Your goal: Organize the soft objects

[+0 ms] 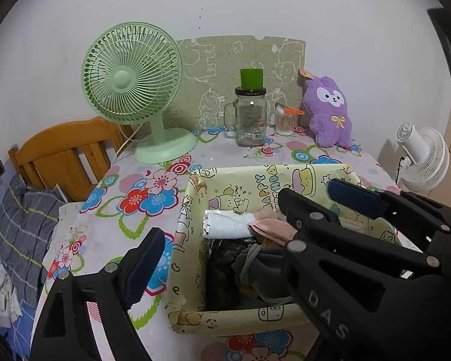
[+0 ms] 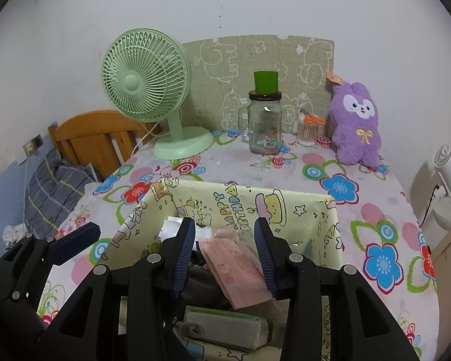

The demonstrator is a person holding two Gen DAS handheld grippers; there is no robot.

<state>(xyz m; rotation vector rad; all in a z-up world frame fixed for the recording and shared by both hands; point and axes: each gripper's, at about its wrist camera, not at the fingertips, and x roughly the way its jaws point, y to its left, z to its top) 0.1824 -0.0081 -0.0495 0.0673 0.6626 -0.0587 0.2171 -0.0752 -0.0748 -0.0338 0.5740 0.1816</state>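
Note:
A purple plush rabbit (image 1: 329, 111) sits upright at the table's back right, also in the right wrist view (image 2: 356, 123). A yellow cartoon-print box (image 1: 195, 270) (image 2: 303, 210) stands at the front and holds a white roll (image 1: 228, 225), a pink packet (image 2: 237, 270), dark grey cloth (image 1: 255, 270) and a green-edged pack (image 2: 225, 328). My left gripper (image 1: 219, 240) is open over the box's left side. My right gripper (image 2: 225, 255) is open, its fingers either side of the pink packet, apart from it. Both are empty.
A green desk fan (image 1: 132, 90), a glass jar (image 1: 251, 117) with a green cup on top and a cotton-swab cup (image 1: 285, 120) stand at the back of the floral tablecloth (image 1: 135, 198). A white fan (image 1: 421, 162) stands right; a wooden bed (image 1: 60, 156) lies left.

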